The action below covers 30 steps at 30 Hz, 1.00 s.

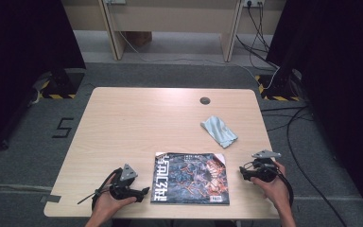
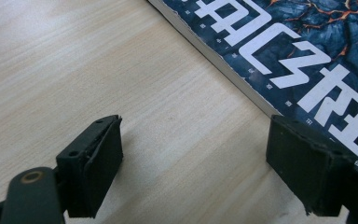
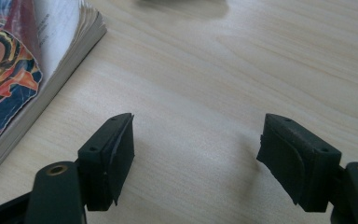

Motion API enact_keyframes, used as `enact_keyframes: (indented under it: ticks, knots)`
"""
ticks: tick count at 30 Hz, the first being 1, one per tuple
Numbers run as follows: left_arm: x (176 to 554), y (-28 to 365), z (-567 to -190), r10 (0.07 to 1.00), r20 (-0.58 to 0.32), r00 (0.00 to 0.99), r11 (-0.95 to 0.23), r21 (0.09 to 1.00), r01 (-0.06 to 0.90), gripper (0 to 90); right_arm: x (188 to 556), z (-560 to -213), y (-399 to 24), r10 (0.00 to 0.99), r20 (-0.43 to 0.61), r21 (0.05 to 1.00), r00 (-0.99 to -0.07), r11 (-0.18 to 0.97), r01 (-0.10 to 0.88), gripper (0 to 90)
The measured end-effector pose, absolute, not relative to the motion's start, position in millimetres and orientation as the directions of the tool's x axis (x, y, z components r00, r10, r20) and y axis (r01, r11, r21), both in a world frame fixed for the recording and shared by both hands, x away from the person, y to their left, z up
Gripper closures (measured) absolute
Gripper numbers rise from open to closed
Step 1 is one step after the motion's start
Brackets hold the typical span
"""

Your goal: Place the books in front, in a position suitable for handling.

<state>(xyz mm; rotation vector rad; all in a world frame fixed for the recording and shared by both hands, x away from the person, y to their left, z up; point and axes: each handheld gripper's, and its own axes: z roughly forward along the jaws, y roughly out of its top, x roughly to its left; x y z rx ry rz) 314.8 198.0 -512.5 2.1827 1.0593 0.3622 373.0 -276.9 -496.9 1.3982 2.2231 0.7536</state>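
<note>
- The left gripper [image 1: 144, 190] is held low over the near left part of the wooden table [image 1: 132, 123], pointing toward the magazine's left edge.
- In the left gripper view its jaws are seen spread wide, with bare wood between them; the right-hand jaw in that view overlaps the spine edge of the magazine [image 2: 307, 60], though contact cannot be told.
- The magazine [image 1: 191, 177] is laid flat and closed at the near edge of the table, between the two grippers, its dark cover with orange veins and white characters turned up.
- A crumpled pale cloth [image 1: 219, 130] is seen farther back, well apart from the magazine.
- The right gripper [image 1: 242, 172] is held just beside the magazine's right edge.
- In the right gripper view its jaws are parted wide over bare wood, nothing being gripped; the magazine's page edge [image 3: 51, 70] lies to their left.
</note>
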Motion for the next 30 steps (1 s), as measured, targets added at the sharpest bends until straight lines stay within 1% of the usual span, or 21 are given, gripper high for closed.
enact_keyframes:
  ticks: [8, 13, 19, 24, 28, 30]
  knots:
    - [315, 199, -510, 0.783, -0.048, 0.620, -0.420, 0.696, 0.583, 17.9, 373, -496, -275, 0.907, -0.054, 0.634, -0.418, 0.354, 0.687, 26.7]
    - [313, 197, -508, 0.779, -0.060, 0.624, -0.404, 0.713, 0.573, 18.0, 373, -495, -269, 0.902, -0.045, 0.652, -0.429, 0.352, 0.672, 26.7]
    - [310, 191, -507, 0.764, -0.073, 0.642, -0.402, 0.723, 0.561, 17.9, 371, -491, -254, 0.885, -0.019, 0.672, -0.465, 0.356, 0.650, 26.7]
    - [304, 183, -506, 0.745, -0.110, 0.657, -0.380, 0.740, 0.555, 17.6, 372, -487, -242, 0.867, 0.008, 0.702, -0.499, 0.350, 0.620, 26.8]
    - [298, 172, -505, 0.720, -0.121, 0.684, -0.393, 0.741, 0.545, 17.3, 374, -483, -232, 0.855, 0.002, 0.709, -0.519, 0.365, 0.603, 26.8]
    - [295, 167, -507, 0.708, -0.094, 0.700, -0.428, 0.731, 0.532, 17.3, 375, -482, -226, 0.847, -0.003, 0.713, -0.532, 0.375, 0.593, 26.8]
